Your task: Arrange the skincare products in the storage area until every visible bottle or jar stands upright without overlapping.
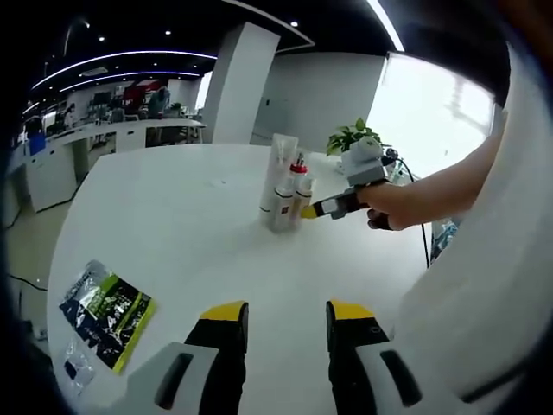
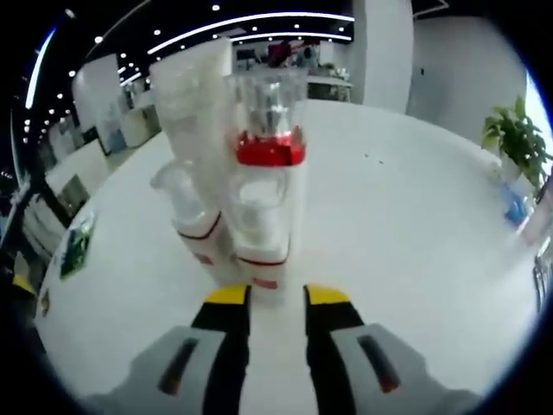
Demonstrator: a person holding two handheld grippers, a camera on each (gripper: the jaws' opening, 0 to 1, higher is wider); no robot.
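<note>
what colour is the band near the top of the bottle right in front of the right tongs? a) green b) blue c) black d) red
d: in the right gripper view the bottle standing just ahead of the right tongs has a red band under its clear cap.

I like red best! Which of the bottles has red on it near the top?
The pump bottle right in front of the right gripper. It has a red collar under its clear cap; the shorter bottle beside it has none.
</note>
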